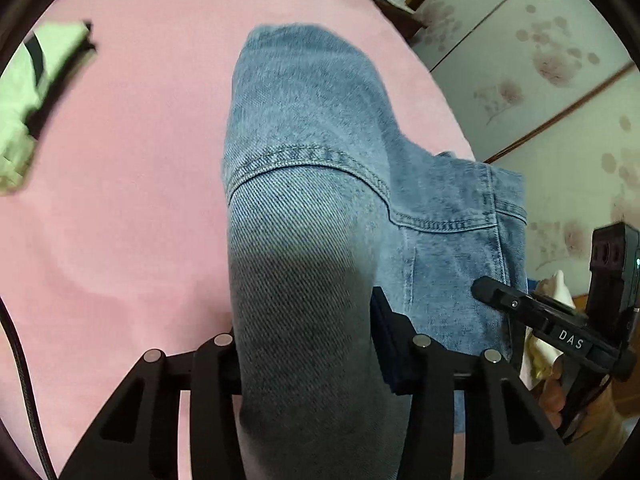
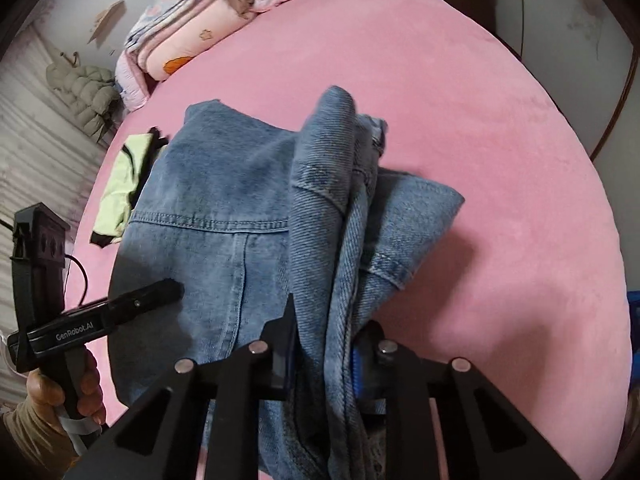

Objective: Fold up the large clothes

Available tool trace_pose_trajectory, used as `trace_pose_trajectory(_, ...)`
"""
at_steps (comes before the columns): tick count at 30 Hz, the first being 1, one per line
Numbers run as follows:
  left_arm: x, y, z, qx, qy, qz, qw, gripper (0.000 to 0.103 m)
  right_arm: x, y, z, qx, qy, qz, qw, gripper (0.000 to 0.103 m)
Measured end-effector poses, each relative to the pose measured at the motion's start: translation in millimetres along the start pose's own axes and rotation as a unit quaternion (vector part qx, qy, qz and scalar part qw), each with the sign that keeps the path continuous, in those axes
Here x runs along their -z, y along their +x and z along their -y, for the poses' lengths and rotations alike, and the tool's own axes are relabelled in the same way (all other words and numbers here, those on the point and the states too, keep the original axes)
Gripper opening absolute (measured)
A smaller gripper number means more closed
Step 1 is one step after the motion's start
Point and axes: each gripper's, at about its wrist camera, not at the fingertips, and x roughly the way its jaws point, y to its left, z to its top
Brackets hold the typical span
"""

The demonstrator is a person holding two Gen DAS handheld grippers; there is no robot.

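Observation:
A large blue denim garment (image 1: 312,120) lies partly on the pink bed (image 1: 132,184) and is lifted at its near edge. My left gripper (image 1: 308,320) is shut on a thick fold of the denim, which fills the space between its fingers. In the right wrist view the denim garment (image 2: 224,184) spreads left, with a bunched ridge running up into my right gripper (image 2: 332,320), which is shut on it. A hand (image 2: 60,396) holds the left gripper (image 2: 120,308) over the left part of the cloth. The right gripper (image 1: 532,308) shows at the denim's right edge.
A light green and black garment (image 2: 120,184) lies on the bed (image 2: 480,120) left of the denim. Folded quilts (image 2: 188,36) are stacked at the head. A puffy jacket (image 2: 80,84) hangs on the wall. Flowered sliding doors (image 1: 540,60) stand beyond the bed's right edge.

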Motion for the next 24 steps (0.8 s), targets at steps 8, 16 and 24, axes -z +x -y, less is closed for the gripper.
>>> trace_pose_trajectory(8,-13,-117,-96,-0.027,-0.004,0.015,0.9995,0.044,-11,6,-141,-0.057,-0.025,-0.007,0.998,0.019)
trace_pose_trajectory(16,-67,-222,-261,-0.074,0.018,0.048,0.9959,0.044,-76,83,-312,-0.115,-0.053,0.013,0.992,0.019)
trace_pose_trajectory(24,-163,-208,-406,-0.079,0.042,0.065,0.9938,0.044,-159,204,-409,-0.124,-0.052,0.040,0.990,0.019)
